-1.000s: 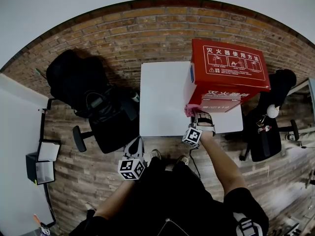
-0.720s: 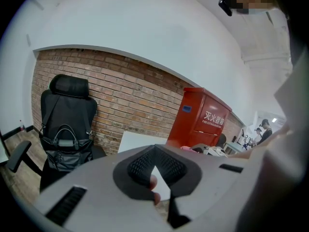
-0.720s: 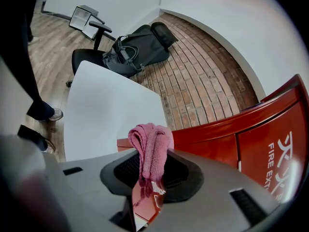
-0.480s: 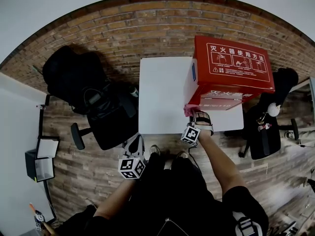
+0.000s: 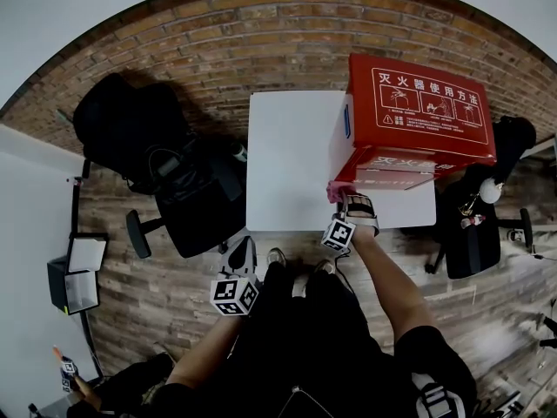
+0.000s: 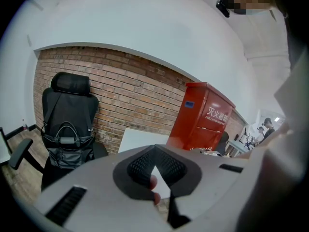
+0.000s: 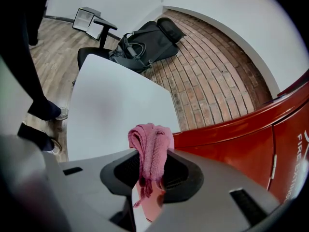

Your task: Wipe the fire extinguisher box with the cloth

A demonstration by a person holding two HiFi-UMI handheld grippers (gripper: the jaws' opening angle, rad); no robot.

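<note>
Right claw clamped on cloth | cloth at near-left corner of box, red face just right of it | left claw closed, empty, well off box

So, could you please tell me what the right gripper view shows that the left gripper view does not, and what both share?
Only the right gripper view shows the pink cloth, clamped in the right gripper near the fire extinguisher box, plus a shoe on the floor. Only the left gripper view shows the left gripper, jaws together on nothing, and the box's blue label. Both show the white table, the black chair with a bag, and the brick wall.
</note>
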